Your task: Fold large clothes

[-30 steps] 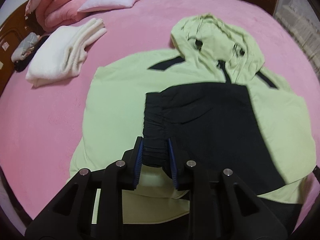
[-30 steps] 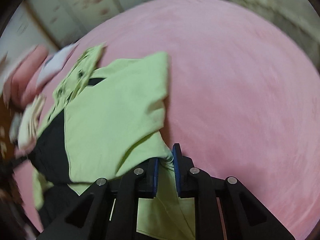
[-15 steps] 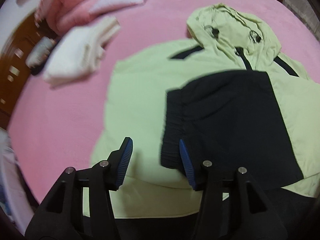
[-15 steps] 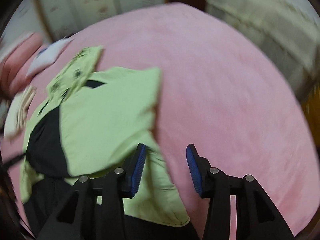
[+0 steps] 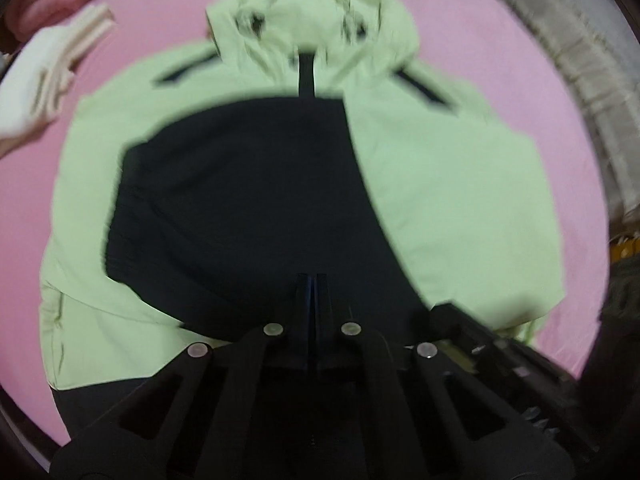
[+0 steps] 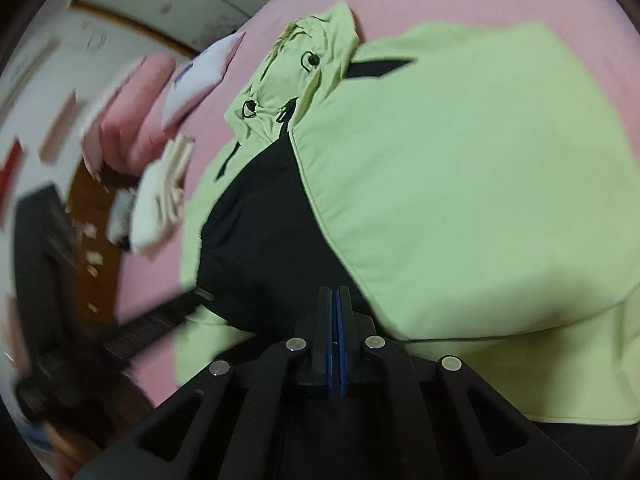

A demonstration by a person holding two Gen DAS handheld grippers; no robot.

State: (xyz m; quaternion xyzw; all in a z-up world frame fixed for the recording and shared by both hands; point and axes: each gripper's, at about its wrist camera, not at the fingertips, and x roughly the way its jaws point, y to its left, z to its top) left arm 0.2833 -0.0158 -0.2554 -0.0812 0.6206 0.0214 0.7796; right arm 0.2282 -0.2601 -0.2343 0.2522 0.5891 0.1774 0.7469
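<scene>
A light green and black hooded jacket point(image 5: 460, 180) lies flat on the pink bed point(image 5: 500, 40), hood point(image 5: 312, 12) at the far end. Its black sleeve point(image 5: 248, 200) is folded across the chest, and the green sleeve point(image 6: 460, 160) is folded over from the right. My left gripper point(image 5: 311, 280) hovers over the black part near the hem, shut, blue pads touching with nothing between them. My right gripper point(image 6: 334, 292) is also shut and empty, above the edge where black cloth point(image 6: 260, 220) meets green. The view is blurred.
A folded white garment point(image 5: 40, 80) lies left of the jacket, with pink pillows point(image 6: 128, 112) and a white pillow point(image 6: 204, 76) beyond. Brown wooden furniture point(image 6: 92, 220) stands past the bed's left side. A pale lace curtain point(image 5: 580, 60) hangs at the right.
The left gripper let go of the black cuff and the right let go of the green sleeve. Both opened, then shut empty, and swung inward over the jacket's middle.
</scene>
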